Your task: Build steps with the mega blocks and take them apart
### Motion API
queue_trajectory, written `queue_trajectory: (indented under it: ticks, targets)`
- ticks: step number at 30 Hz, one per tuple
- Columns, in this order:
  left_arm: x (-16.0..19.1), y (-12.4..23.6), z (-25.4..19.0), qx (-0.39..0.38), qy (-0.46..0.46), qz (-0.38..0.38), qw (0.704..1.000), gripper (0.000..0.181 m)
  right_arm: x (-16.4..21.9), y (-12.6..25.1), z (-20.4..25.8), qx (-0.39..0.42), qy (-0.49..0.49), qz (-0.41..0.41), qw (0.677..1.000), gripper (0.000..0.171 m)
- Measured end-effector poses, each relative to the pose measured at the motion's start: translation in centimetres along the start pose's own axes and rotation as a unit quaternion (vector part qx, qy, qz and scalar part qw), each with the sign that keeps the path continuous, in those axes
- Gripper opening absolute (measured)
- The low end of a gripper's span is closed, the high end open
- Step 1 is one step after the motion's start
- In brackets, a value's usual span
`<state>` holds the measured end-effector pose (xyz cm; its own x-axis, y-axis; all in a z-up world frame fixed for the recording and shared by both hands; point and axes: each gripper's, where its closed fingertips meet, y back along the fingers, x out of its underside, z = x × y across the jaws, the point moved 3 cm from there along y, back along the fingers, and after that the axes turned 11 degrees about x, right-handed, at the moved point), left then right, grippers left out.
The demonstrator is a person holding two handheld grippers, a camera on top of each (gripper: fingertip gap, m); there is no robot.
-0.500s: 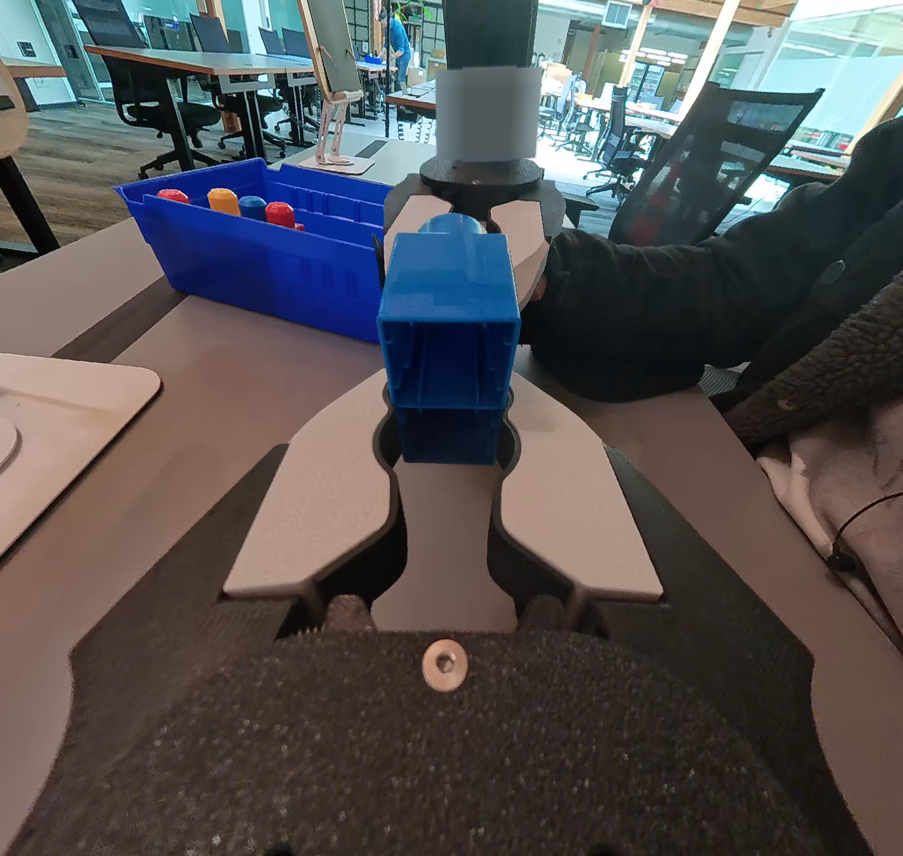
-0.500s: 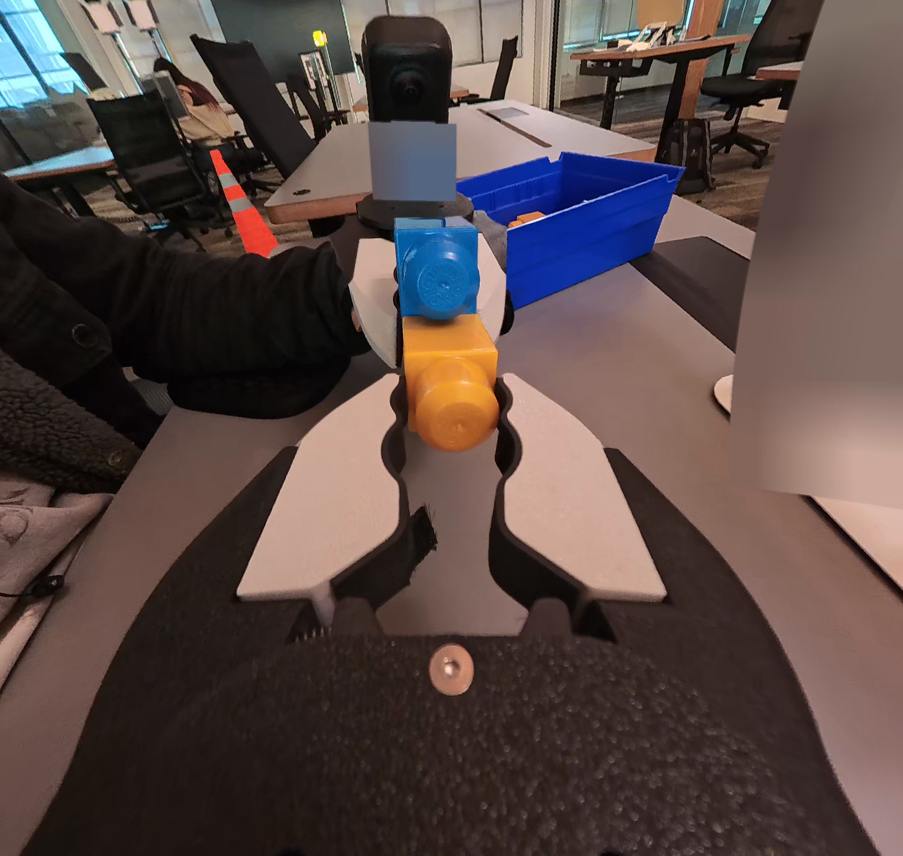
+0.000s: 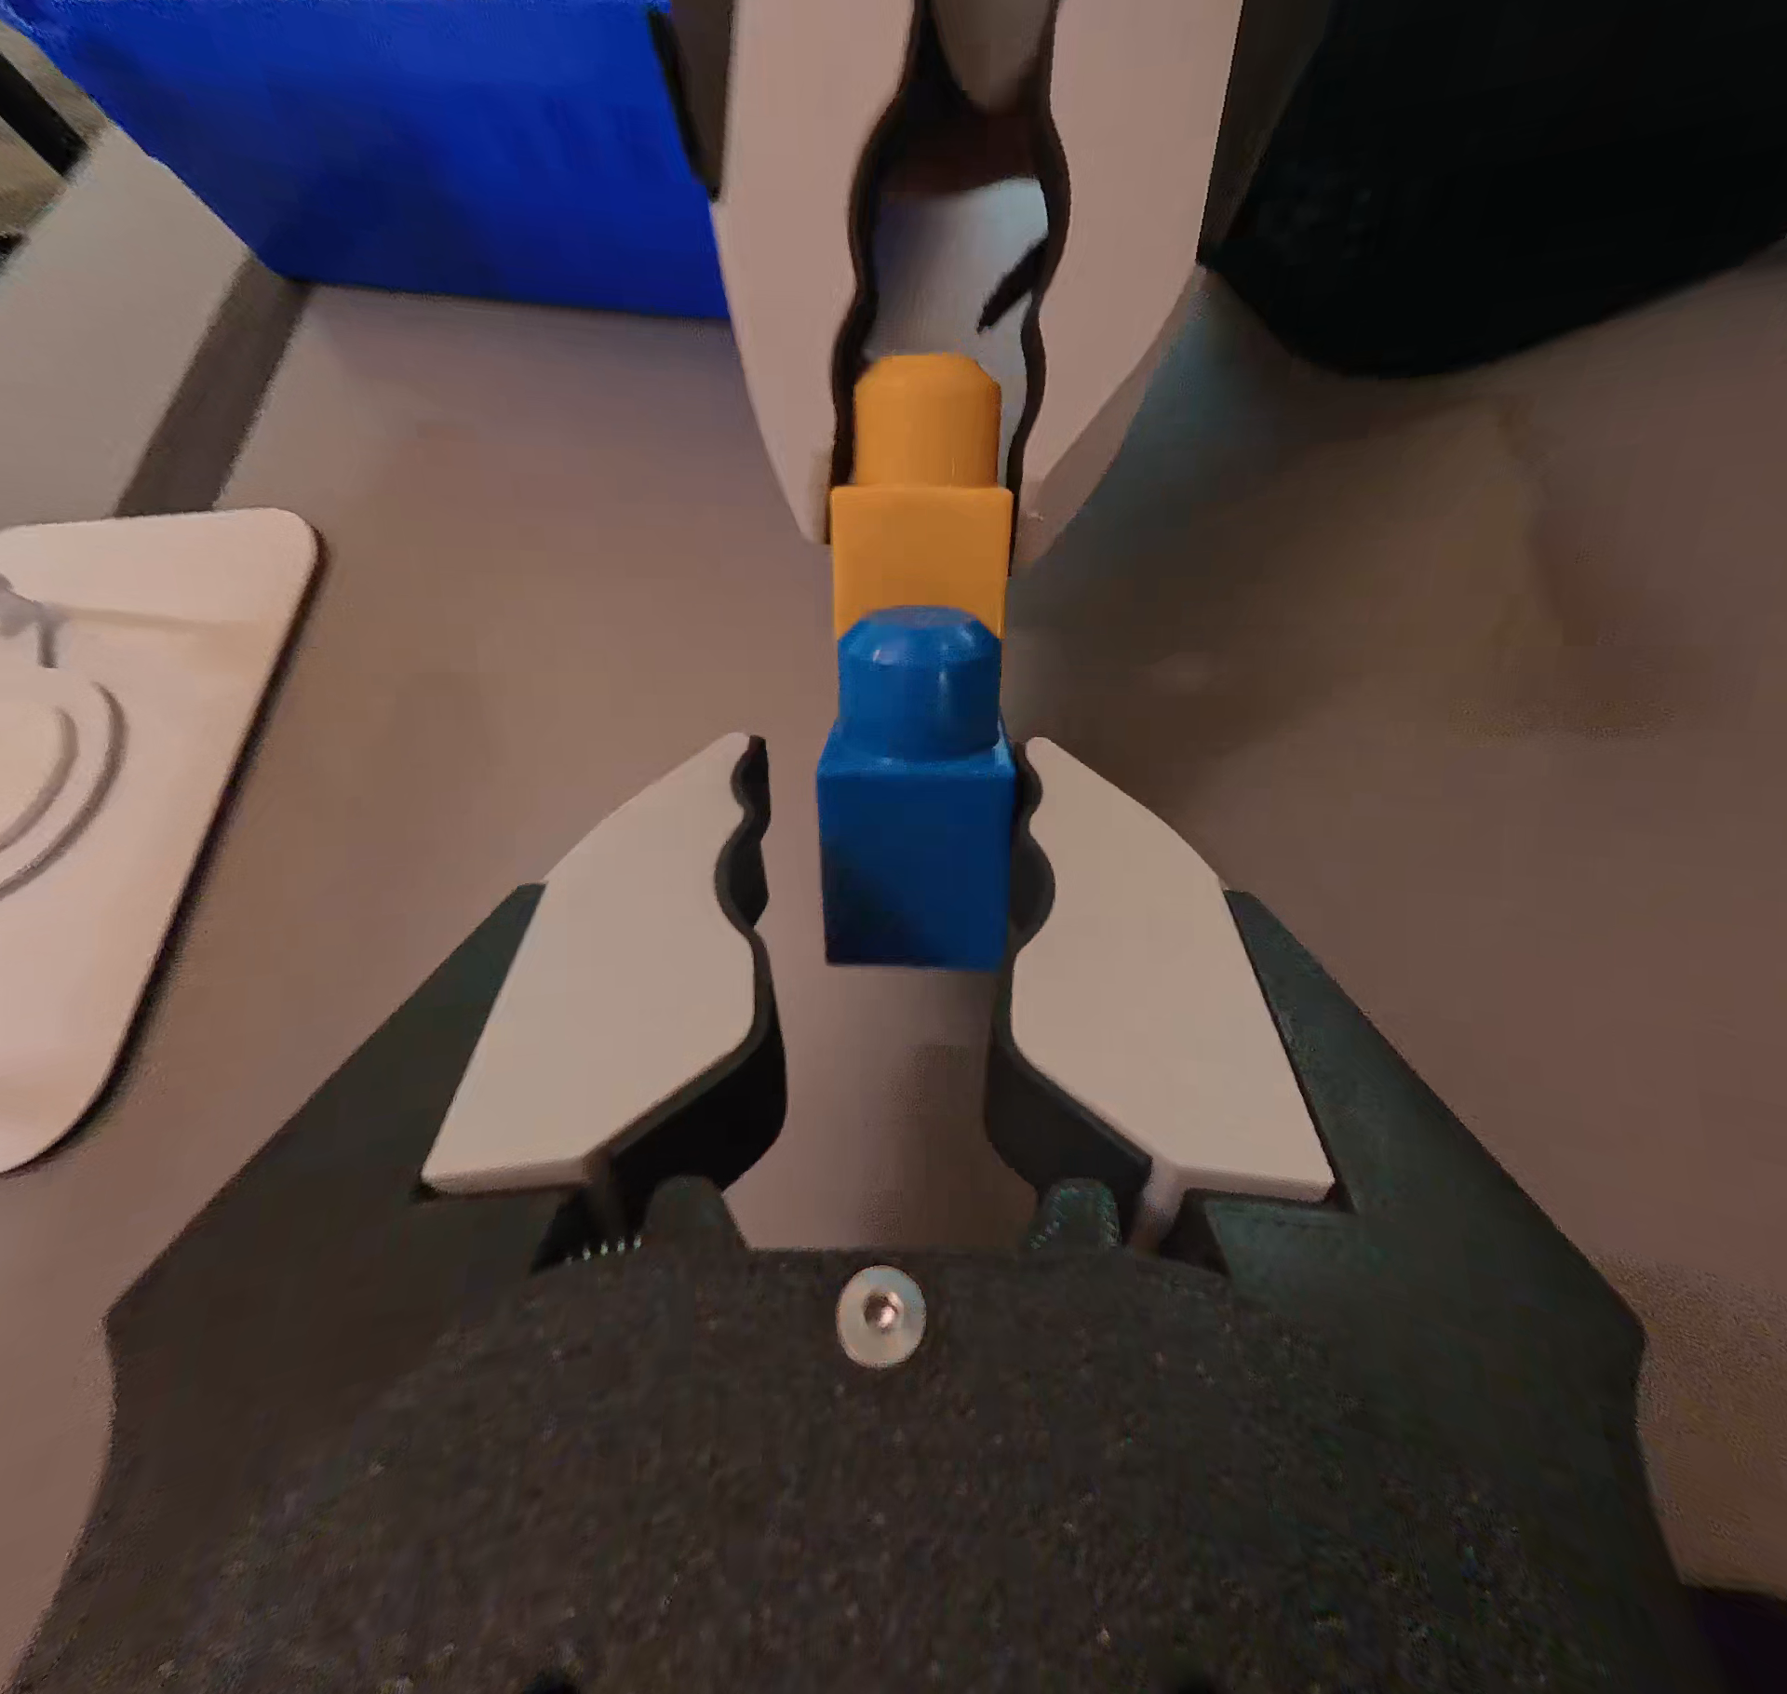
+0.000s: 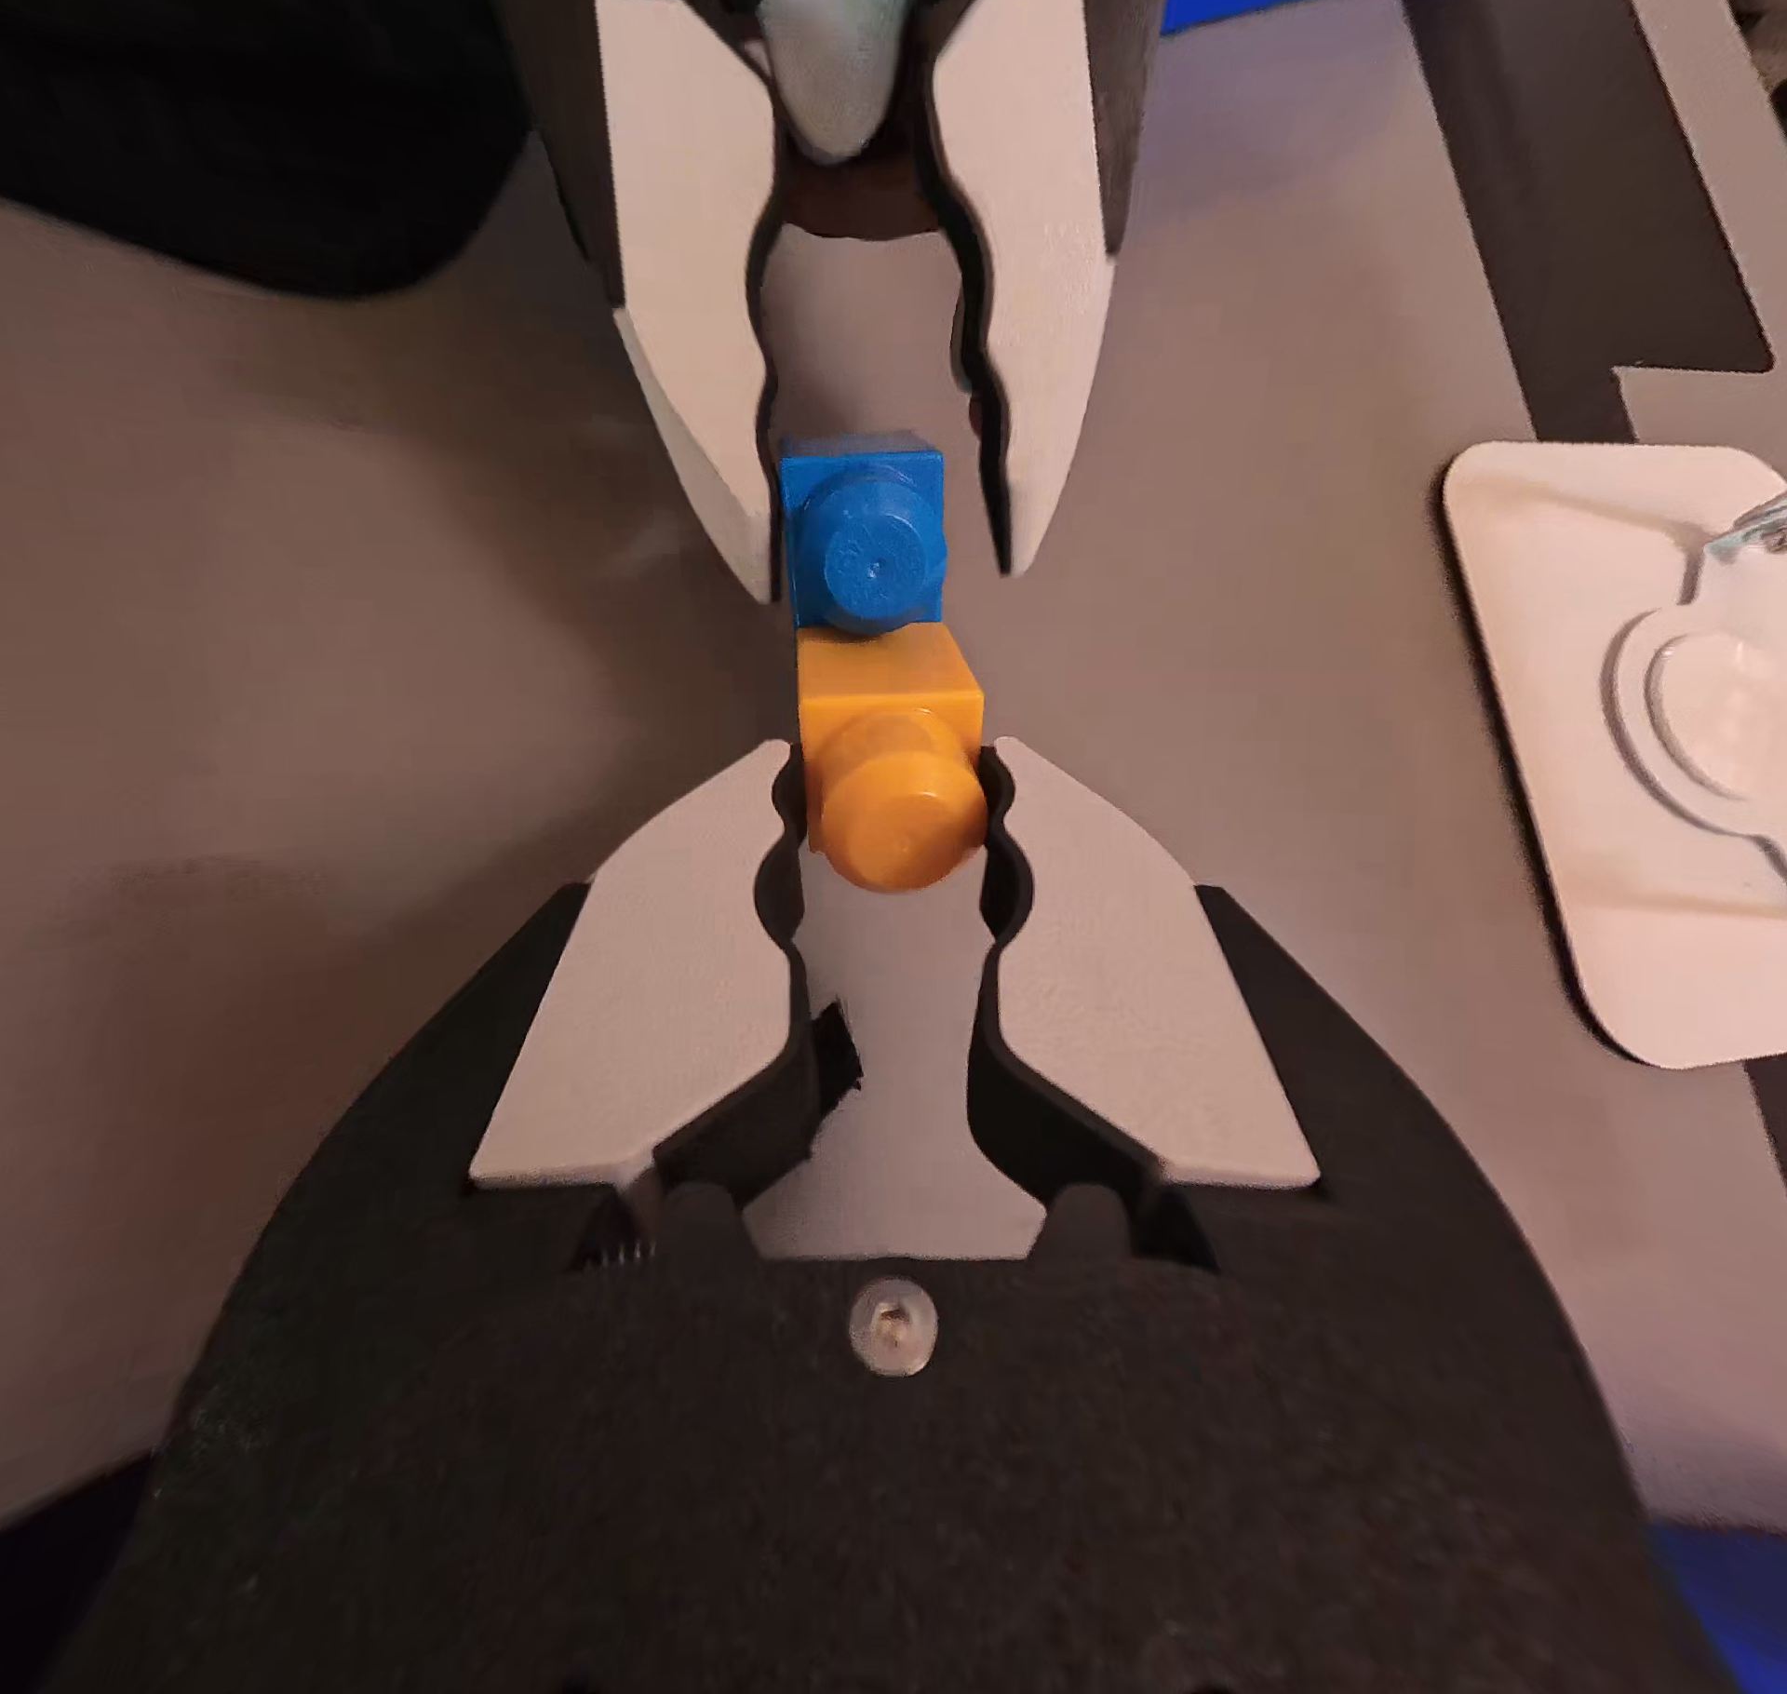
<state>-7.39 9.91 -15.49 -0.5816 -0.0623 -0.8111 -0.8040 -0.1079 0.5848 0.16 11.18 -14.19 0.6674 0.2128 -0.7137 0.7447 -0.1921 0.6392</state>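
Left gripper point(image 3: 894, 758) is sitting released: a clear gap is showing on its 9 o'clock side between finger and blue block point(image 3: 914, 835), while the 3 o'clock finger is lying against or just beside the block wall. Right gripper point(image 4: 894, 763) is gripping the orange block point(image 4: 885, 729), fingers pressing both flanks near the stud.

Where the task's things are: both blocks are sitting between the two sets of fingers, low over or on the grey tabletop point(image 3: 1402, 632); contact with it cannot be told. In the left wrist view the blue block is lying dead ahead at 12 o'clock, the orange one directly beyond it. The blue stud is overlapping the orange body; whether the two are joined or only butting is not clear.

Key relation: the pair's long axis is running straight along the line from one gripper to the other, so any pull or push is likely going along that axis. Left gripper is nearer the blue block, right nearer the orange.

Materials: both blocks are smooth, hard-looking plastic, cube bodies with one rounded cylindrical stud. Finger faces are matte pale grey with wavy dark inner edges. A blue bin point(image 3: 387, 149) at 10 o'clock is holding more studs, red, orange and blue.
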Motion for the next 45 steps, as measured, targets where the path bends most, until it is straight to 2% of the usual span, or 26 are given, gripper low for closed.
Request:
queue_trajectory:
  ticks: [1, 4, 10, 15, 21, 26, 28, 32, 34, 40, 45]
  targets:
    - [0.4, -0.7, -0.4, 0.01, -0.005, 0.019, 1.0, 0.04, -0.1, -0.1, 0.2, 0.004, 0.01, 0.004, 1.0, 0.034]
    - [1.4, -1.9, -0.3, -0.001, -0.017, 0.059, 0.998, 0.039, -0.9, 0.6, 0.2, 0.014, 0.019, -0.009, 1.0, 0.034]
    - [-1.9, -1.1, -0.7, 0.024, -0.007, -0.067, 0.997, 0.038, -4.3, 3.9, -0.5, 0.017, -0.021, -0.129, 0.991, 0.033]
    - [-2.4, -1.0, -1.0, 0.051, 0.014, -0.102, 0.993, 0.037, -4.8, 4.3, -0.8, -0.005, -0.057, -0.169, 0.984, 0.033]
    - [-2.0, -1.0, -0.8, 0.051, 0.023, -0.097, 0.994, 0.037, -4.7, 3.9, -1.1, -0.006, -0.073, -0.184, 0.98, 0.034]
    - [-1.2, -1.1, -0.3, 0.043, 0.027, -0.083, 0.995, 0.037, -5.0, 4.1, -1.6, 0.015, -0.081, -0.189, 0.979, 0.044]
    - [-1.4, -1.0, -0.2, 0.039, 0.024, -0.086, 0.995, 0.037, -4.6, 3.6, -1.3, 0.015, -0.069, -0.172, 0.983, 0.032]
    - [-0.9, -1.0, -0.1, 0.033, 0.022, -0.073, 0.997, 0.037, -3.8, 3.0, -1.3, -0.006, -0.08, -0.166, 0.983, 0.031]
    - [-1.0, -0.7, 0.1, 0.035, 0.028, -0.09, 0.995, 0.037, -3.0, 3.2, -1.6, -0.016, -0.086, -0.154, 0.984, 0.031]
    - [-0.8, 0.2, 0.5, 0.03, 0.028, -0.102, 0.994, 0.037, -0.3, 1.7, -1.4, -0.045, -0.089, -0.095, 0.991, 0.031]
    - [-0.8, -0.4, 0.2, 0.043, 0.027, -0.098, 0.994, 0.038, -2.7, 3.0, -1.5, -0.025, -0.077, -0.154, 0.985, 0.031]
